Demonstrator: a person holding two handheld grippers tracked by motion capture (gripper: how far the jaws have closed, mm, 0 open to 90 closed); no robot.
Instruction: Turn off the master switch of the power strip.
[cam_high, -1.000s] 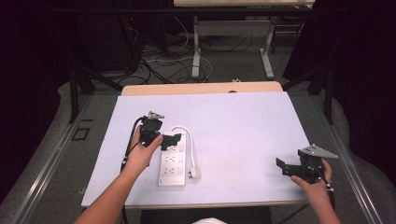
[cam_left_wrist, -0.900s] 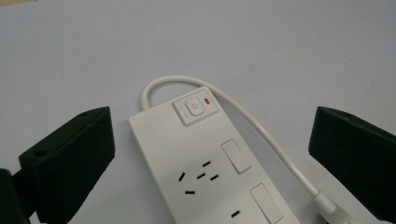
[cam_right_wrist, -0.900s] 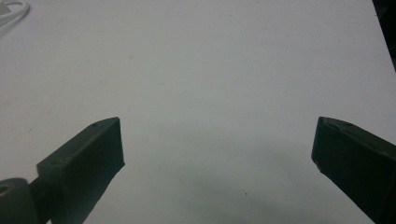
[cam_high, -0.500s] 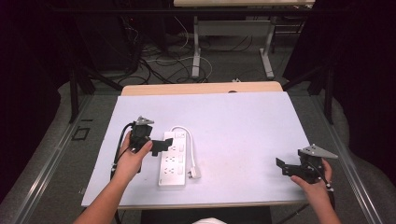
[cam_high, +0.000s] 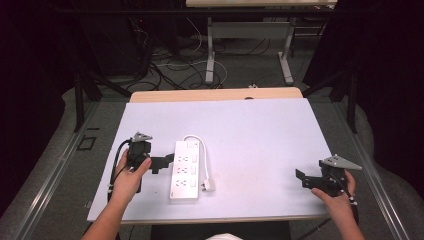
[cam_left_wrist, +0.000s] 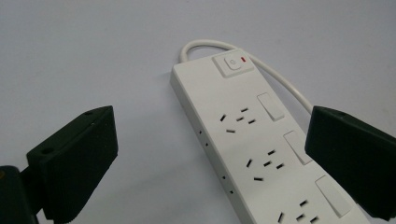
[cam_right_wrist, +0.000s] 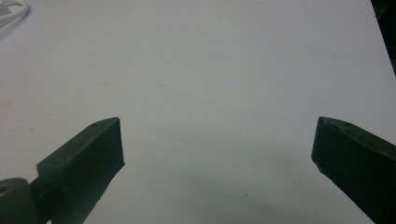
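I see a white power strip (cam_high: 188, 169) with a white cord (cam_left_wrist: 275, 77) and white plug (cam_high: 207, 185) on the pale lavender-white table top (cam_high: 260, 135). Its sockets show as small dark slots, its switches are white, and a tiny red mark (cam_left_wrist: 243, 59) sits beside the top button. My left gripper (cam_high: 159, 163) and right gripper (cam_high: 303, 177) are black, each topped by a grey plate. The table's far edge (cam_high: 215, 94) is light wood; the surroundings are dark.

High view overlooks the table (cam_high: 260, 130); both tool views skim it closely.
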